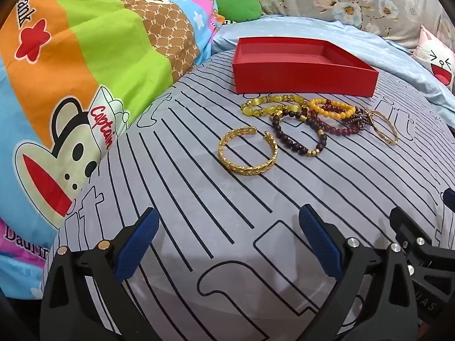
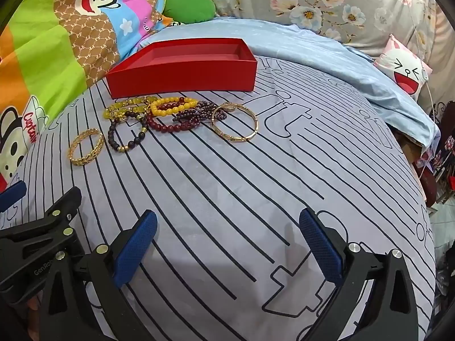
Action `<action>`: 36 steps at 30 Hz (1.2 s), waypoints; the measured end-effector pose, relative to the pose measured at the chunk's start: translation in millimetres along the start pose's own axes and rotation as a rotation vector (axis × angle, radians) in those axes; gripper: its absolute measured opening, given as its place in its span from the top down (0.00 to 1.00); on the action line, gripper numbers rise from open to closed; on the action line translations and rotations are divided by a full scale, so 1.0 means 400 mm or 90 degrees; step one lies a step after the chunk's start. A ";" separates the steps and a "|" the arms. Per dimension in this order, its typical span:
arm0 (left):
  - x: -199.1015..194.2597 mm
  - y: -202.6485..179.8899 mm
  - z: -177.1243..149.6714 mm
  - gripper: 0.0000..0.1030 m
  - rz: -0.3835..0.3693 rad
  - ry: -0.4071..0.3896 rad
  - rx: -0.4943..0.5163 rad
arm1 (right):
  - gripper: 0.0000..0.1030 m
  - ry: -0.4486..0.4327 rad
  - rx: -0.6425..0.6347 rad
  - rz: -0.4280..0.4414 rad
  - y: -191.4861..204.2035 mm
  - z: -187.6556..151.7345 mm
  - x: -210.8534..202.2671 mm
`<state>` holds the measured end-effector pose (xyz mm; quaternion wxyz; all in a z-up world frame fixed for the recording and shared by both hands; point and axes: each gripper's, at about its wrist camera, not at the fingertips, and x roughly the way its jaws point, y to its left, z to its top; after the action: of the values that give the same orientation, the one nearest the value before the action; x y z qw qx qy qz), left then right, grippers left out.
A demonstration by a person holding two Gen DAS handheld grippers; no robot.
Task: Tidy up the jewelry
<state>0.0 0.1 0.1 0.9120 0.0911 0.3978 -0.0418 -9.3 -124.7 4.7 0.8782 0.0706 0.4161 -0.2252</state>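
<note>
An empty red box [image 1: 301, 76] [image 2: 184, 76] stands on the striped grey bedspread. In front of it lie several bracelets: a gold chain cuff [image 1: 246, 167] [image 2: 85, 145], a dark bead bracelet [image 1: 295, 139] [image 2: 126, 135], a yellow bead bracelet [image 1: 268, 108] [image 2: 125, 108], an orange-and-red bead bracelet [image 1: 332, 109] [image 2: 173, 106], a dark red bead bracelet [image 2: 170, 126], a purple beaded one [image 2: 199, 113] and a thin gold bangle [image 1: 385, 128] [image 2: 234, 126]. My left gripper [image 1: 229, 227] is open and empty, well short of the cuff. My right gripper [image 2: 227, 228] is open and empty, near the front.
A colourful monkey-print quilt [image 1: 71, 71] rises at the left. A green cushion [image 2: 189, 7], a floral pillow [image 2: 327, 2] and a smiley cushion [image 2: 406, 71] lie behind. The bed's right edge [image 2: 421, 176] drops to clutter on the floor.
</note>
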 end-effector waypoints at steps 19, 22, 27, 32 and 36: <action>-0.002 0.017 -0.001 0.09 -0.012 0.003 -0.016 | 0.06 0.003 0.000 0.005 -0.005 -0.006 0.006; -0.002 0.017 -0.001 0.09 -0.012 0.002 -0.016 | 0.06 0.004 -0.001 0.006 -0.008 -0.004 0.006; -0.002 0.016 -0.002 0.09 -0.011 0.002 -0.016 | 0.06 0.005 -0.001 0.008 -0.007 -0.004 0.009; -0.004 0.018 -0.003 0.08 -0.010 0.002 -0.015 | 0.06 0.005 -0.002 0.008 -0.008 -0.006 0.009; -0.004 0.017 -0.002 0.08 -0.010 0.002 -0.016 | 0.06 0.005 -0.003 0.009 -0.008 -0.006 0.009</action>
<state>-0.8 7.0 1.6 0.9121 0.0767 0.4003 -0.0435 -10.3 -127.9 0.3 0.8783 0.0720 0.4196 -0.2176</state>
